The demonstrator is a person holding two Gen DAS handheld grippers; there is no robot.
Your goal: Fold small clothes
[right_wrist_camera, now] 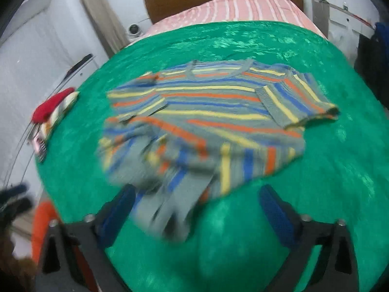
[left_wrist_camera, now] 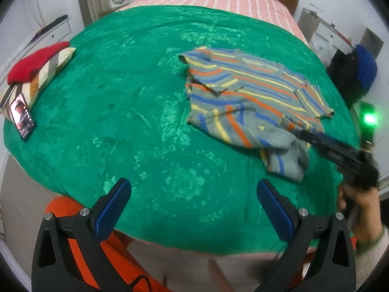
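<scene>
A small grey sweater with blue, yellow and orange stripes (left_wrist_camera: pixel 252 97) lies on the green blanket (left_wrist_camera: pixel 121 121), sleeves folded in and its hem rumpled. It also shows in the right wrist view (right_wrist_camera: pixel 206 116). My left gripper (left_wrist_camera: pixel 194 194) is open and empty, low over the blanket's near edge, left of the sweater. My right gripper (right_wrist_camera: pixel 197 202) is open with the rumpled hem lying between its fingers; the view is blurred. From the left wrist view the right gripper (left_wrist_camera: pixel 308 136) reaches the sweater's hem from the right.
A red cloth on a striped pillow (left_wrist_camera: pixel 36 68) and a lit phone (left_wrist_camera: pixel 23 118) sit at the blanket's left edge. A pink striped sheet (left_wrist_camera: pixel 218 0) and wooden headboard lie beyond. Dark and blue clothing (left_wrist_camera: pixel 352 73) hangs at right. An orange item (left_wrist_camera: pixel 68 209) lies below the bed.
</scene>
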